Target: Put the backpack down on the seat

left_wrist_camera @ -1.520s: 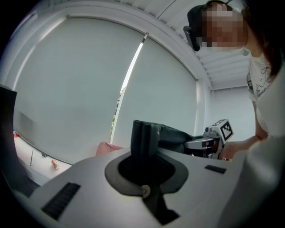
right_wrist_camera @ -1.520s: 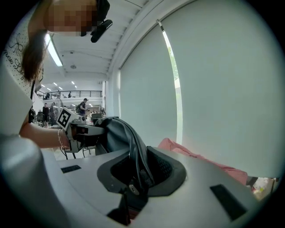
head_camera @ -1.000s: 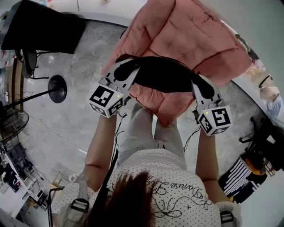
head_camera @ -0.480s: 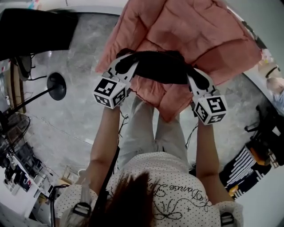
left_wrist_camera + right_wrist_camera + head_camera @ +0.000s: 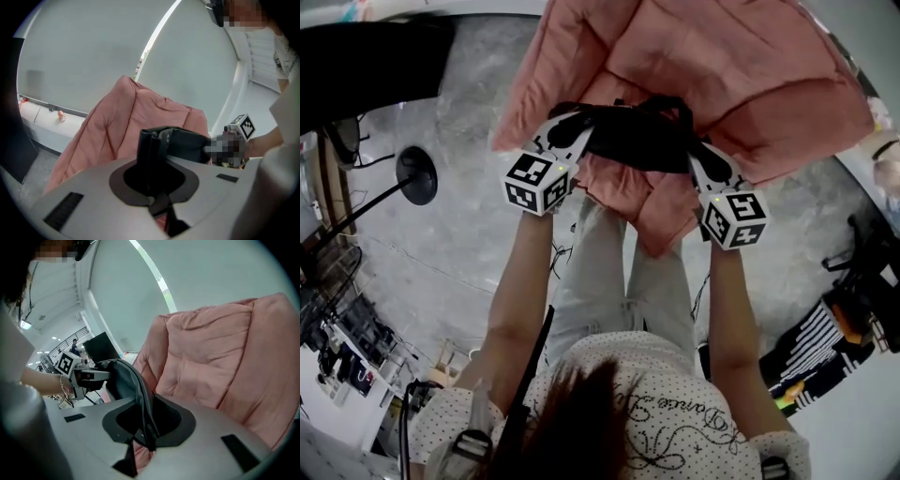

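Observation:
A black backpack (image 5: 637,141) hangs stretched between my two grippers, just over the front of a pink padded seat (image 5: 722,66). My left gripper (image 5: 581,128) pinches a folded black edge of the backpack (image 5: 187,143). Its jaws are opening slightly, with the fabric still pressed between them (image 5: 152,154). My right gripper (image 5: 698,155) is shut on a black strap and seam of the backpack (image 5: 119,376). The strap runs down through its jaws (image 5: 143,423). The pink seat (image 5: 122,122) fills the background behind both grips, its cushions (image 5: 220,357) close ahead.
A round black stand base (image 5: 416,175) sits on the grey stone floor at the left. A dark desk top (image 5: 366,66) lies at the upper left. A striped black-and-white object (image 5: 806,352) lies at the right. The person's legs stand right against the seat's front.
Both grippers have carried the backpack forward over the pink seat. They stand a little closer together, and the backpack is bunched up more between them.

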The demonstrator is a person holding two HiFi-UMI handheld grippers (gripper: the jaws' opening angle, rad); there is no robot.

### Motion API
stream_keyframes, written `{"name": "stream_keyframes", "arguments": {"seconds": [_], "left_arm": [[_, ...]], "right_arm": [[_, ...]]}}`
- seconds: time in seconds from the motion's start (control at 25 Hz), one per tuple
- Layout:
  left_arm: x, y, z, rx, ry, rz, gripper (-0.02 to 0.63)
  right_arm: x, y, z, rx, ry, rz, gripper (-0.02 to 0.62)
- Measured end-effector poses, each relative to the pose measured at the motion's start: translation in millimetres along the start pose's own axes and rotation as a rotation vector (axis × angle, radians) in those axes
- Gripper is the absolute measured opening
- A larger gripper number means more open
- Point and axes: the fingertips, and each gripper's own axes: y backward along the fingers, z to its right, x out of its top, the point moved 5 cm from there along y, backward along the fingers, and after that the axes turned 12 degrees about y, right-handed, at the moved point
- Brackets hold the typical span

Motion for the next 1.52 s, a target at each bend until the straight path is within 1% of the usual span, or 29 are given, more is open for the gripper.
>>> {"name": "stream_keyframes", "arguments": {"seconds": [0.24,0.36,0.48,0.68,0.76,0.84,0.96,1.04,1.12,1.24,1.36,1.44,1.52], "left_arm": [[-26,-17,-19,0.027,0.022,-0.049,0.04],[-33,-28,-30,0.031,0.021,-0.07,0.043],[-38,-38,-38,0.035,0.024,-0.081,0.044],[-61,-54,-47,0.049,0.063,-0.116,0.054],[-69,-62,-48,0.069,0.051,-0.133,0.055],[-78,-66,-51,0.106,0.046,-0.149,0.066],[-95,-71,-60,0.145,0.104,-0.164,0.082],[-103,-72,-67,0.156,0.128,-0.158,0.089],[-108,-70,-71,0.17,0.117,-0.137,0.094],[-111,-67,-75,0.211,0.119,-0.129,0.117],[-111,-62,-78,0.229,0.129,-0.098,0.152],[-110,-58,-80,0.227,0.144,-0.076,0.2],[-111,-53,-80,0.219,0.154,-0.075,0.209]], "right_arm": [[-33,-23,1,0.013,-0.06,-0.047,0.066],[-43,-36,5,0.009,-0.084,-0.061,0.067],[-49,-48,13,0.002,-0.084,-0.069,0.067],[-70,-62,26,-0.005,-0.094,-0.112,0.077],[-80,-67,30,-0.005,-0.122,-0.129,0.082],[-92,-71,30,-0.01,-0.171,-0.143,0.089],[-105,-78,25,-0.019,-0.198,-0.159,0.096],[-109,-82,22,-0.02,-0.181,-0.168,0.1],[-110,-85,20,-0.017,-0.166,-0.175,0.104],[-109,-89,20,-0.015,-0.156,-0.187,0.111],[-109,-91,21,-0.019,-0.159,-0.196,0.12],[-109,-92,21,-0.022,-0.168,-0.203,0.132],[-109,-91,20,-0.022,-0.175,-0.212,0.138]]}}
